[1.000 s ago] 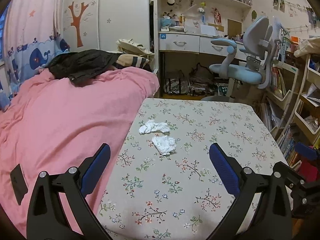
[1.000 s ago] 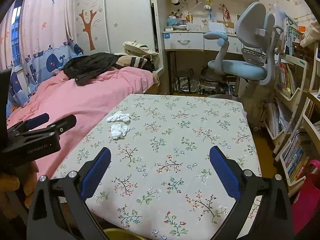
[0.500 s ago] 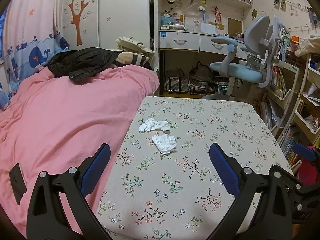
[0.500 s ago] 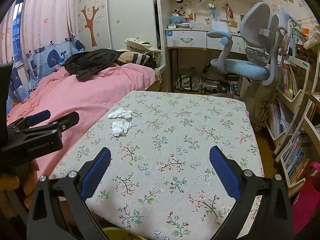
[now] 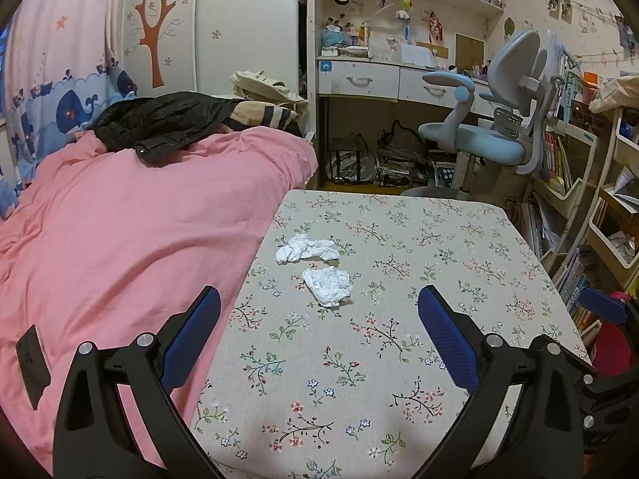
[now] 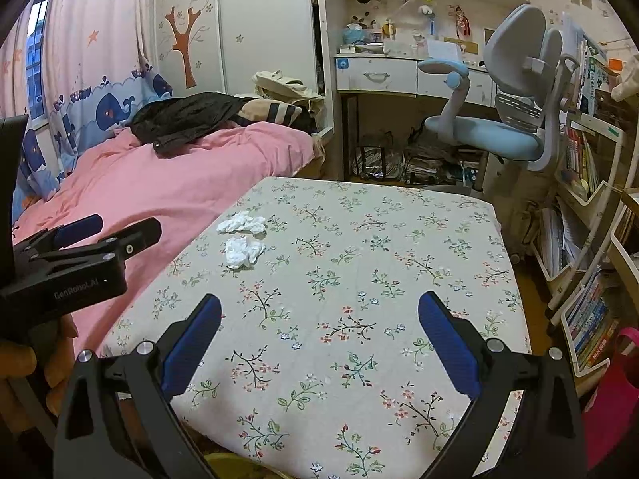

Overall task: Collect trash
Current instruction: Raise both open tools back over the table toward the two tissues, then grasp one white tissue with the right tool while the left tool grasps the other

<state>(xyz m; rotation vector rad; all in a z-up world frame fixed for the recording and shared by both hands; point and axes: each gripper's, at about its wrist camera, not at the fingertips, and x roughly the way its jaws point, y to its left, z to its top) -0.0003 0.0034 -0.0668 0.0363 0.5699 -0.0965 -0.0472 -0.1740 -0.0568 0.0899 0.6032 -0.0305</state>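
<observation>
Lettering "GenRobot.AI" marks the left hand-held gripper [image 6: 120, 227]; both the left and the right hand-held gripper [image 6: 319, 319] gape empty.

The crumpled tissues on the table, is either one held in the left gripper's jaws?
No, both crumpled tissues lie on the table, beyond the open left gripper.

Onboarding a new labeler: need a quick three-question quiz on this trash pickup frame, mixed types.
1. True or false: the left gripper is shut on a tissue.
2. How many crumpled tissues lie on the floral tablecloth?
3. The nearer tissue and farther tissue are closer to: A) the pink bed B) the bookshelf

Key: 1 false, both it and the right gripper are open and empty; 2 two; 3 A.
</observation>
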